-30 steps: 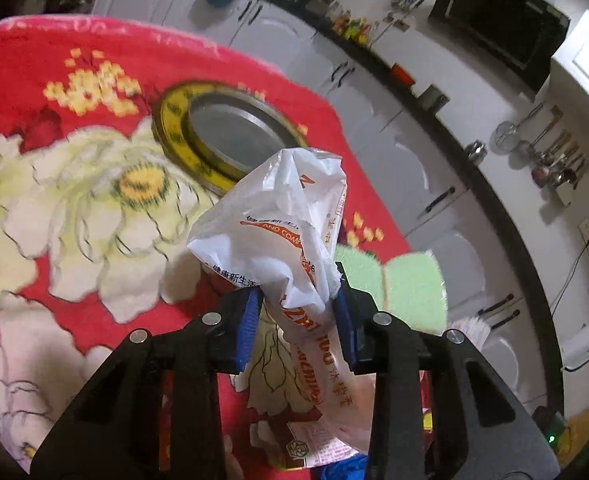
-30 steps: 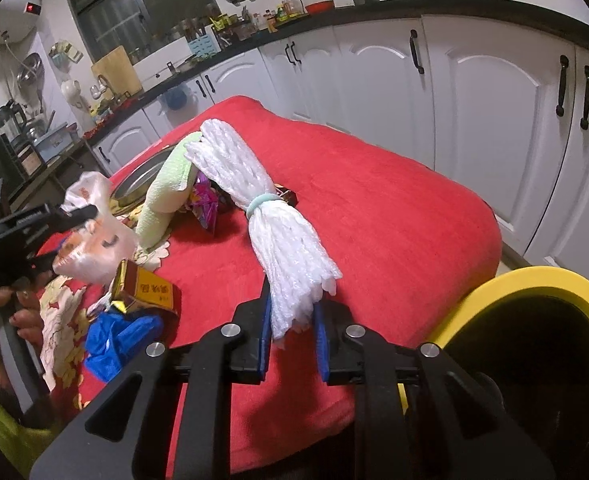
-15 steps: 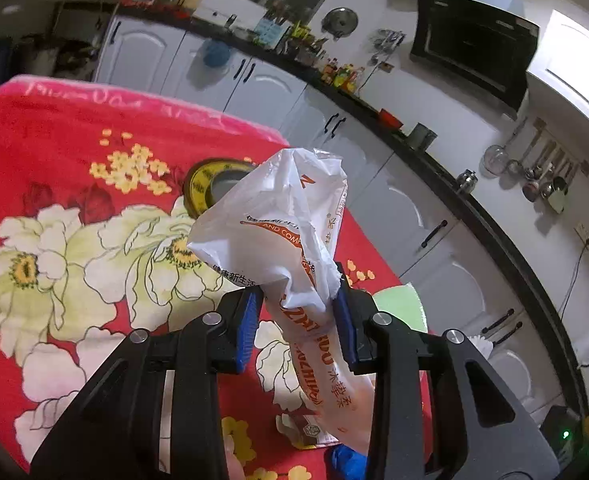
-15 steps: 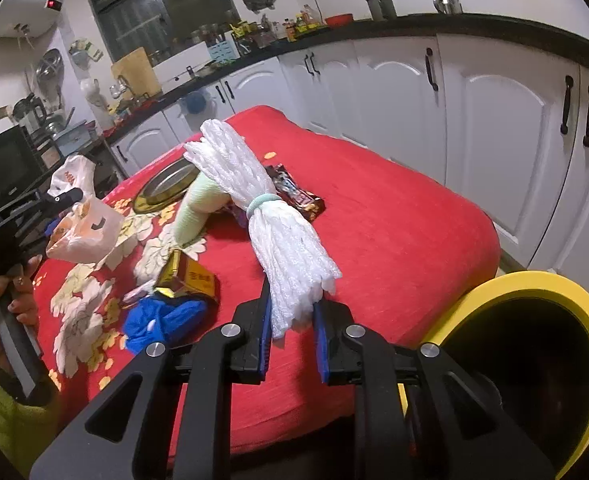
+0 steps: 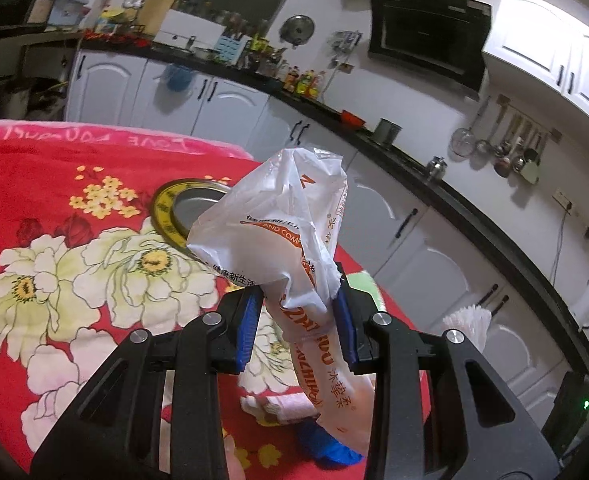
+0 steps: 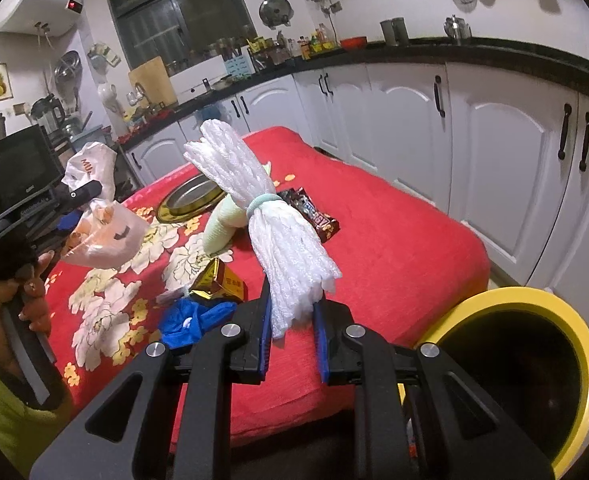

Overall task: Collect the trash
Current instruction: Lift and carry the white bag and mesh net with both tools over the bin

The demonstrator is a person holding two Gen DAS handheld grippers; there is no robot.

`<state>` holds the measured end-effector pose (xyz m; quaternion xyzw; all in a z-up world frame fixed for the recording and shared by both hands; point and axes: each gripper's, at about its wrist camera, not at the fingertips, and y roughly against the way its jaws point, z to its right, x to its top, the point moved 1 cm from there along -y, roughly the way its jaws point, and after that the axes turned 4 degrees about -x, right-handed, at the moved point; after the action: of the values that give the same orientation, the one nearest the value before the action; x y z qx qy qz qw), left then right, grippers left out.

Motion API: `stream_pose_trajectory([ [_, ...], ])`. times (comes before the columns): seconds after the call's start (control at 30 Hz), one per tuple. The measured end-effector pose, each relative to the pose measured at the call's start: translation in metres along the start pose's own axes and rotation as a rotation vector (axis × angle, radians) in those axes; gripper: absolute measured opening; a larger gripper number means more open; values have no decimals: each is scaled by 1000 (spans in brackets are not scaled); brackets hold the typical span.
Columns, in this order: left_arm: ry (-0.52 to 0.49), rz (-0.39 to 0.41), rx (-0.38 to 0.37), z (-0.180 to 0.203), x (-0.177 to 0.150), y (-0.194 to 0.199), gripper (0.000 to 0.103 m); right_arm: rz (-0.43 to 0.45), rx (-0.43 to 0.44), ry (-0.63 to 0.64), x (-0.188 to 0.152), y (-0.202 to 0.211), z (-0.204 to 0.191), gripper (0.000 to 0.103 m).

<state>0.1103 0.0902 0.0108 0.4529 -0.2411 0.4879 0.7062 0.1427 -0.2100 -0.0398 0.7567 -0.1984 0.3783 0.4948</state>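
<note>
My left gripper (image 5: 297, 322) is shut on a white plastic bag with orange print (image 5: 282, 236) and holds it above the red flowered tablecloth (image 5: 54, 160). The bag also shows in the right wrist view (image 6: 102, 232) at the left. My right gripper (image 6: 292, 334) is shut on a white foam-net bundle (image 6: 262, 216) tied with a pale green band, held up over the table's near edge. A yellow-rimmed black bin (image 6: 534, 376) stands just right of it, below the table edge.
On the cloth lie a gold box (image 6: 220, 282), a blue crumpled wrapper (image 6: 192, 320), a dark snack wrapper (image 6: 314, 216), a pale green cloth (image 6: 224, 226) and a round metal tray (image 6: 192, 198). White kitchen cabinets (image 6: 474, 140) run behind.
Both grippers have lifted with their loads. The left one has risen and tilted up, so more kitchen shows. The right one has drawn back, so more of the bin shows.
</note>
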Motion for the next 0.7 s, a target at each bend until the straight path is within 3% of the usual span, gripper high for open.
stream_pose_trajectory([
  [0.7, -128, -32, -131, 66, -23, 6, 26, 64, -80, -25, -16, 47, 28, 17],
])
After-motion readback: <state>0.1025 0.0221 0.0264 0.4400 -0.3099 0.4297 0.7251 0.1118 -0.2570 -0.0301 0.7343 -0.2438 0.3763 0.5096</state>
